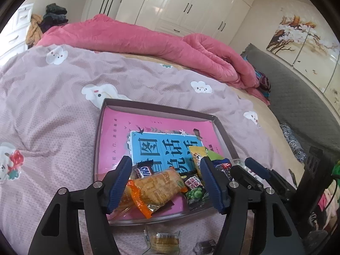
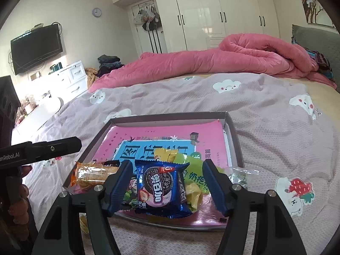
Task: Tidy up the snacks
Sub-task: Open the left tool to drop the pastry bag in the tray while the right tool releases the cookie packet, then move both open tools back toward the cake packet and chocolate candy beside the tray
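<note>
A shallow box (image 1: pixel 161 107) with a pink book in its bottom lies on the bed. In the left wrist view my left gripper (image 1: pixel 165 186) is open above the box's near end, with an orange cracker pack (image 1: pixel 153 188) lying between its fingers. A Snickers bar (image 1: pixel 144 170) and a green pea pack (image 1: pixel 194 191) lie beside it. In the right wrist view my right gripper (image 2: pixel 167 188) is open over a blue Oreo pack (image 2: pixel 161 188) that rests in the box (image 2: pixel 170 114) on yellow-green packs (image 2: pixel 191 167). The cracker pack (image 2: pixel 95 173) lies to its left.
A small wrapped biscuit (image 1: pixel 164 240) and a dark snack (image 1: pixel 205 247) lie on the sheet in front of the box. A clear wrapped candy (image 2: pixel 242 175) lies by the box's right side. A pink quilt (image 2: pixel 212 61) is bunched at the far side of the bed.
</note>
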Available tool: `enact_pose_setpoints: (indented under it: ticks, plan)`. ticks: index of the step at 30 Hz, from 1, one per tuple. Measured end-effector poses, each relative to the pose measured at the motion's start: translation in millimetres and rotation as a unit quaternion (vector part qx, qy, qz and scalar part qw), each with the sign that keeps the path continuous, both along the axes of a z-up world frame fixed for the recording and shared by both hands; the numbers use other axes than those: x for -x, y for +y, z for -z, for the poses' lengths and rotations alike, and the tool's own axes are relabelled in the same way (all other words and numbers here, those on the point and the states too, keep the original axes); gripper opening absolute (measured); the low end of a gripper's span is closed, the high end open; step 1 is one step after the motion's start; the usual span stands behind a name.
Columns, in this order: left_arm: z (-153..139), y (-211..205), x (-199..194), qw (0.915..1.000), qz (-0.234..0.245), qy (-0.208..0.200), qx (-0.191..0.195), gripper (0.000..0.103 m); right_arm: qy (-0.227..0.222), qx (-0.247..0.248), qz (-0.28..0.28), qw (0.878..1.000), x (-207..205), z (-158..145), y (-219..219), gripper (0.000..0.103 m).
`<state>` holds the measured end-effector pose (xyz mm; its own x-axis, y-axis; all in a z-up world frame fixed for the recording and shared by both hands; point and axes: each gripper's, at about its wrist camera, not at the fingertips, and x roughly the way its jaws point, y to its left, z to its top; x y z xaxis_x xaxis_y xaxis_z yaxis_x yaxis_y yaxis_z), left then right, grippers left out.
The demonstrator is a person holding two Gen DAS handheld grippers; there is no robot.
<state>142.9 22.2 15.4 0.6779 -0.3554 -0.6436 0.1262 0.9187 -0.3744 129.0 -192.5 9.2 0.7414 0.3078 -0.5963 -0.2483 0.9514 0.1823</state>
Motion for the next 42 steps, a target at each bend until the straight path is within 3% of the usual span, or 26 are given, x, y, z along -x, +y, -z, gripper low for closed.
enact_pose_setpoints:
  ticks: [15,42]
  plan:
    - [-13,-4,17,0.9993,-0.001,-0.004,-0.036,0.078,-0.015,0.007,0.004,1.0,16,-13,-1,0.077]
    - [-9,-6,53,0.9967,0.01,0.024,-0.077,0.079,-0.003,0.02,-0.011,1.0,61,-21,12,0.083]
